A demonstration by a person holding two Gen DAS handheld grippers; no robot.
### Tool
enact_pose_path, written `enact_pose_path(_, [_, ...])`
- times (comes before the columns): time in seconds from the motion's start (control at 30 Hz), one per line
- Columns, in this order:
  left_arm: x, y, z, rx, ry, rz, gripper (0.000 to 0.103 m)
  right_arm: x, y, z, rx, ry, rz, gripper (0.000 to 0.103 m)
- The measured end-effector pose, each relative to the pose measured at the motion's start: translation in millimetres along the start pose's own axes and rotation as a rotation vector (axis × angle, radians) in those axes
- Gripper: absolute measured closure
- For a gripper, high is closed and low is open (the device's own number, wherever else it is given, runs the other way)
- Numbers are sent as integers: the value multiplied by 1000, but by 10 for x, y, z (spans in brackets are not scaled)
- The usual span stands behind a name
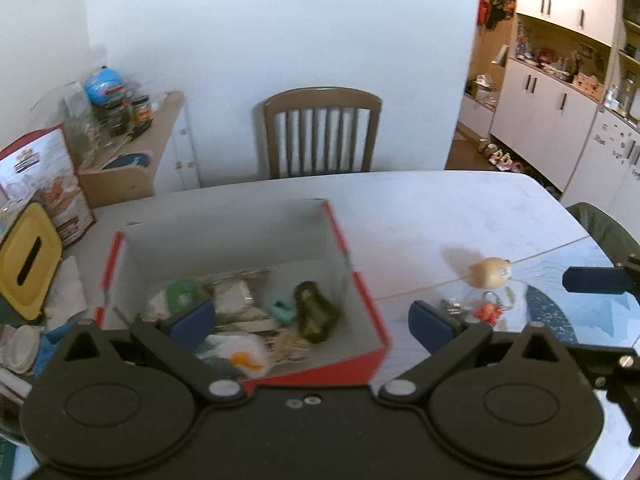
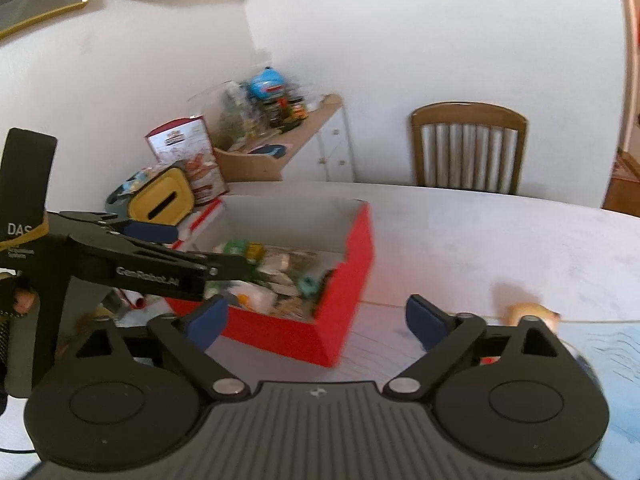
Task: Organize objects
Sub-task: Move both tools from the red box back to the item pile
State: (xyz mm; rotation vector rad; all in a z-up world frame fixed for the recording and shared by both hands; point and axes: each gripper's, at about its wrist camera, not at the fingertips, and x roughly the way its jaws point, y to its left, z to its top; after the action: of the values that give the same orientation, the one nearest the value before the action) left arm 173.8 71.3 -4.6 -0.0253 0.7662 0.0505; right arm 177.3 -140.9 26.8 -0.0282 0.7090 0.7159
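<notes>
A red box with white inner walls (image 1: 362, 286) stands on the pale table (image 1: 420, 208). It holds several small things, among them a teal piece (image 1: 282, 310), a dark olive lump (image 1: 316, 312) and a white-and-orange piece (image 1: 244, 356). My left gripper (image 1: 310, 322) hangs open above the box's near part, nothing between its pads. My right gripper (image 2: 316, 320) is open too, in front of the box (image 2: 348, 276), holding nothing. To the box's right lie a tan egg-shaped thing (image 1: 490, 272) and a bunch of keys with a red charm (image 1: 486, 312).
A yellow slotted box (image 1: 26, 264) and a red-and-white carton (image 1: 48, 184) crowd the table's left end. A wooden chair (image 1: 322, 132) stands behind the table, beside a low shelf with jars (image 1: 132, 148). A blue printed mat (image 1: 592, 312) covers the right near corner.
</notes>
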Motion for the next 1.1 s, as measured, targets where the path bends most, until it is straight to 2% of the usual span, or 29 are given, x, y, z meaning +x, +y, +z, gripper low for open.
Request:
enact_pose_path(0.27, [202, -603, -101, 4, 39, -45, 0, -340, -627, -325, 21, -3, -66, 3])
enact_pose_path(0.53, [568, -1062, -137, -7, 92, -100, 0, -441, -1160, -651, 59, 45, -95, 3])
enact_pose_path(0.7, [864, -1284, -189, 7, 129, -97, 0, -404, -1363, -824, 29, 67, -114, 3])
enact_pose_path(0.87, [1146, -1481, -238, 62, 150, -87, 0, -299, -1557, -944, 50, 105, -102, 3])
enact_pose_path(1.1, [1557, -1542, -286, 73, 197, -69, 0, -41, -1774, -1135, 58, 179, -105, 3])
